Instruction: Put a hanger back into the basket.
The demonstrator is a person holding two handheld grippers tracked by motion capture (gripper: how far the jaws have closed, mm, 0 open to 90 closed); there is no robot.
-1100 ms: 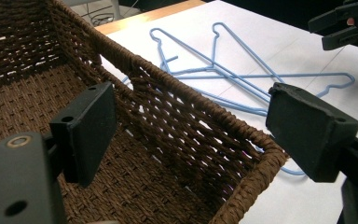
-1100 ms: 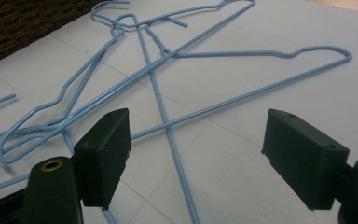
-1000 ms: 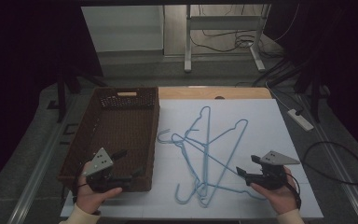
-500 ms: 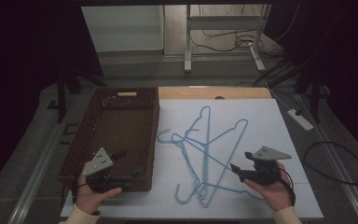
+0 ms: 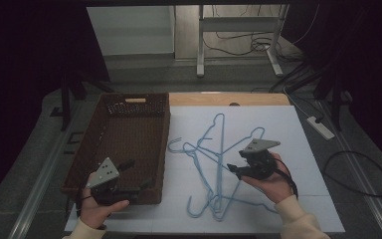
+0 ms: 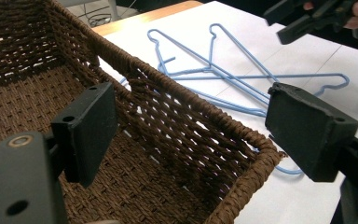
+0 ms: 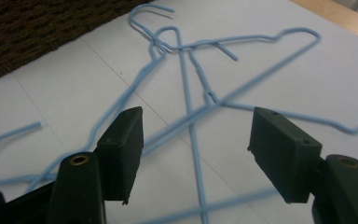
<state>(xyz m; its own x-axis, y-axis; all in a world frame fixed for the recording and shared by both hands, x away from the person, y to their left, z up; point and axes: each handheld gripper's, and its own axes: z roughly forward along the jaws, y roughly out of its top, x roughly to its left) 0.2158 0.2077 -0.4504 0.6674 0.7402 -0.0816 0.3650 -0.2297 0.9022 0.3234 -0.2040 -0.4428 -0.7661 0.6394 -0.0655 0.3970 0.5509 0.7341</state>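
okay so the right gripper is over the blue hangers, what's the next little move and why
Probably lower the right gripper onto the blue hanger wire crossing under it, then close. Its jaws have just been closing but stand apart with nothing pinched, above the tangled hangers. The wicker basket sits beside them, its near corner straddled by the open left gripper.

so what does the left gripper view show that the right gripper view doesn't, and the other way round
The left gripper view looks into the brown wicker basket, its corner rim between the left gripper's open jaws, with the right gripper farther off. The right gripper view has the right gripper's own jaws, open and just closing a little, above crossed wires with nothing gripped. Both show the blue wire hangers on the white table.
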